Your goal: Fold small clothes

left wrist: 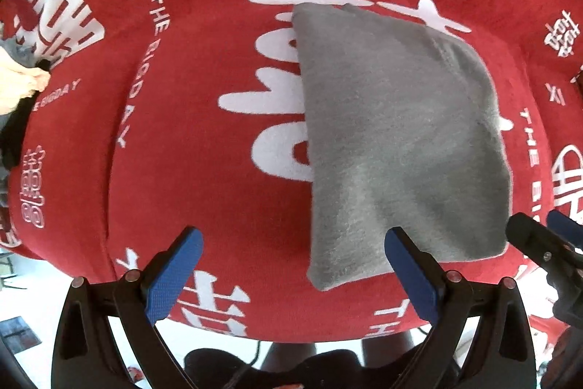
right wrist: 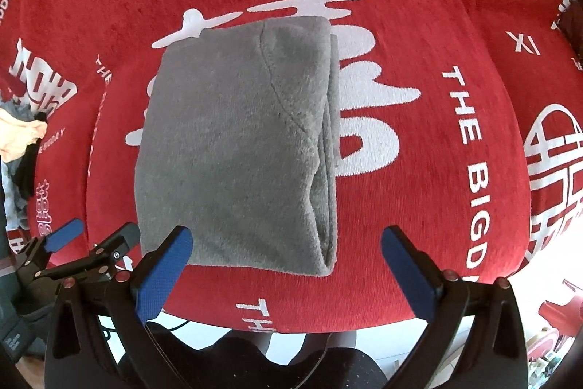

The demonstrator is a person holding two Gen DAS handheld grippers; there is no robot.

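A grey fleece garment (left wrist: 397,141) lies folded into a rough rectangle on the red cloth; it also shows in the right wrist view (right wrist: 237,148). My left gripper (left wrist: 291,257) is open and empty, held above the cloth's near edge just left of the garment's near corner. My right gripper (right wrist: 286,254) is open and empty, its blue fingers (right wrist: 164,274) on either side of the garment's near edge, above it. The right gripper shows at the right edge of the left wrist view (left wrist: 546,243). The left gripper shows at the lower left of the right wrist view (right wrist: 94,239).
The table is covered by a red cloth (left wrist: 189,104) with white characters and lettering. A pile of other clothes, cream, grey and black (right wrist: 18,141), lies at the far left; it also shows in the left wrist view (left wrist: 18,90). The table's near edge (right wrist: 328,327) is just below the grippers.
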